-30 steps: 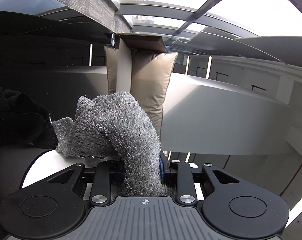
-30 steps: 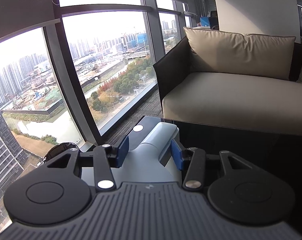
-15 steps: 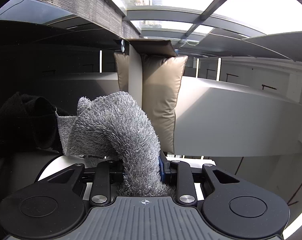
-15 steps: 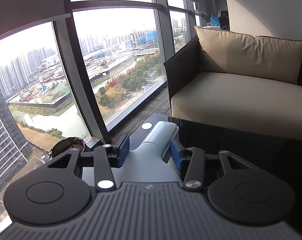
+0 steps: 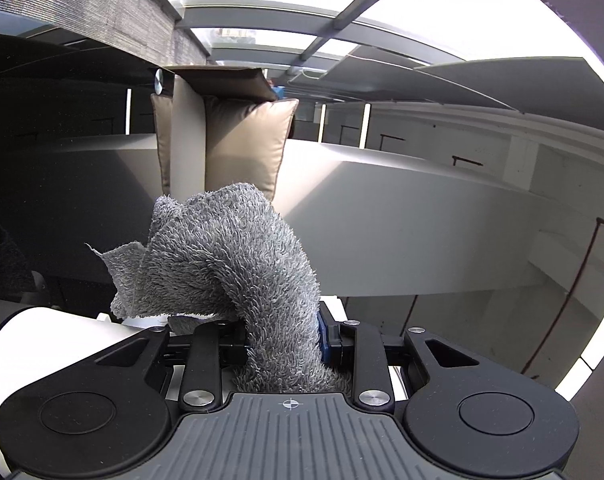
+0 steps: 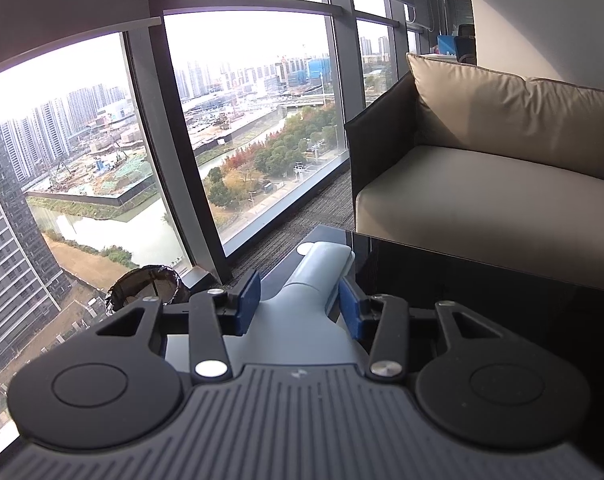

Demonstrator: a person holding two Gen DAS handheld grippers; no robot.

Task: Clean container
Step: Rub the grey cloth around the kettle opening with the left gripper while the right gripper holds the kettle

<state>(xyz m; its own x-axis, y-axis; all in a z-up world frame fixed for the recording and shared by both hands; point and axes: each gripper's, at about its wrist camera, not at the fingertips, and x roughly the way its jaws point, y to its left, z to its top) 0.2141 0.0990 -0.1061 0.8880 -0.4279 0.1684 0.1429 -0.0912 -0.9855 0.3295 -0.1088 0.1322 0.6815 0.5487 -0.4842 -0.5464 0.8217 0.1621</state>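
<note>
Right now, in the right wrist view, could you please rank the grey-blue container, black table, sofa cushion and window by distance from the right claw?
1. Grey-blue container, between the right claw's fingers.
2. Black table, just ahead, right.
3. Window and sofa cushion: both far beyond, left and right; too close to call.

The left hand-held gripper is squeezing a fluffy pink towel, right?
Not quite. The towel is grey, not pink. The left wrist view shows it fluffy and squeezed in the left hand-held gripper.
</note>
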